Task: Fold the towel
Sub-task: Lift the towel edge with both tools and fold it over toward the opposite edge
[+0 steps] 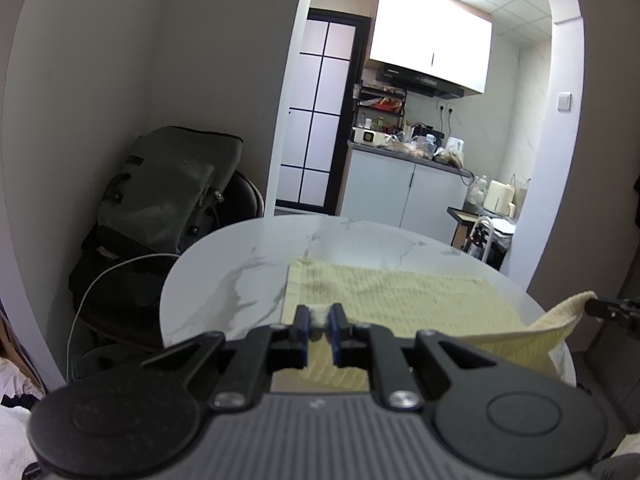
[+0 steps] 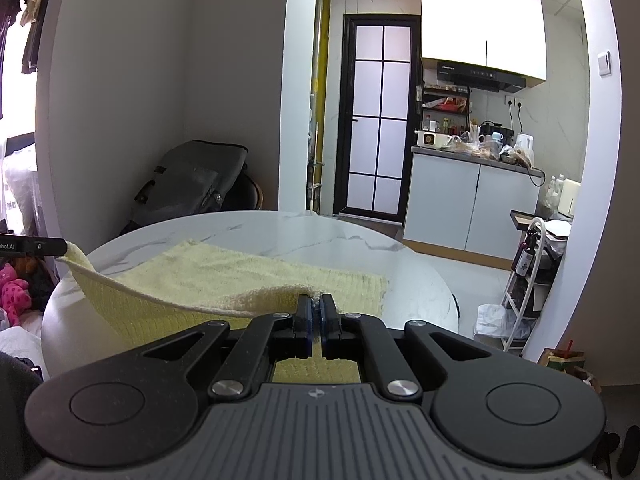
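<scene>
The near edge of the yellow towel (image 2: 240,280) is pinched at its two corners by the left claw (image 1: 319,322) and right claw (image 2: 317,310), lifted off the marble surface (image 2: 320,232). The first fold seems under way; next, both corners should be carried to the towel's far edge.

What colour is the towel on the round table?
Pale yellow ribbed cloth towel, seen best from the right wrist view.

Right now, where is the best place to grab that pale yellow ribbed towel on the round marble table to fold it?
By its two near corners, from the near edge, one in each gripper. The pale yellow ribbed towel lies flat with its far edge on the round marble table, and the left gripper and right gripper already pinch those lifted corners.
</scene>
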`<state>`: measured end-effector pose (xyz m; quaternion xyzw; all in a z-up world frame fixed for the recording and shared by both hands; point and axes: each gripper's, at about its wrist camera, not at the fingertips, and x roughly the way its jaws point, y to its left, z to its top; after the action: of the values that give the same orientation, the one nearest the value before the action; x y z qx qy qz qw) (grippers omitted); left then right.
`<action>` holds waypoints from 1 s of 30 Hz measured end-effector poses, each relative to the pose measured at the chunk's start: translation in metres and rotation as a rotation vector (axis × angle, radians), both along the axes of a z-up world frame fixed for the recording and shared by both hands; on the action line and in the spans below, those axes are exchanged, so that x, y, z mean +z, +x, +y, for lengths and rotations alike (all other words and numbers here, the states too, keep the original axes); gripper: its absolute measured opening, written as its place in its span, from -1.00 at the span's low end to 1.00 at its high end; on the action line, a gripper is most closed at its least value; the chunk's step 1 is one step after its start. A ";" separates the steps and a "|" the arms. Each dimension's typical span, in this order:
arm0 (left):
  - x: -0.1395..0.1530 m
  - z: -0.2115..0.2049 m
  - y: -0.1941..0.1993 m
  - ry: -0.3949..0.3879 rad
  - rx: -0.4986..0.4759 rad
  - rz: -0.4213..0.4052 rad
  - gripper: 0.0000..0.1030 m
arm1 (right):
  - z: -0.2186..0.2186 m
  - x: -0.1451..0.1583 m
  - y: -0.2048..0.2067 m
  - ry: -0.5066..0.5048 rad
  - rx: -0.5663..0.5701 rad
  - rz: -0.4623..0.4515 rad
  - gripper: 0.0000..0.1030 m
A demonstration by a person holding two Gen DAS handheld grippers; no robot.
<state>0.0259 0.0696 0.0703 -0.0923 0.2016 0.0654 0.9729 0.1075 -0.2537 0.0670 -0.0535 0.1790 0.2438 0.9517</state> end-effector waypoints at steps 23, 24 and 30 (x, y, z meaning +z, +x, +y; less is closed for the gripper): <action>0.023 0.000 0.039 -0.011 0.031 -0.037 -0.79 | -0.002 0.022 0.047 0.027 -0.002 -0.017 -0.91; 0.022 0.001 0.042 -0.015 0.032 -0.037 -0.79 | -0.001 0.021 0.049 0.027 -0.003 -0.015 -0.91; 0.018 0.006 0.061 -0.033 0.040 -0.024 -0.79 | 0.006 0.015 0.065 0.024 -0.006 0.004 -0.91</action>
<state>0.0868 0.0759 0.0882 -0.1129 0.1888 0.0806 0.9722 0.1722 -0.2480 0.0817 -0.0410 0.1783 0.2430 0.9526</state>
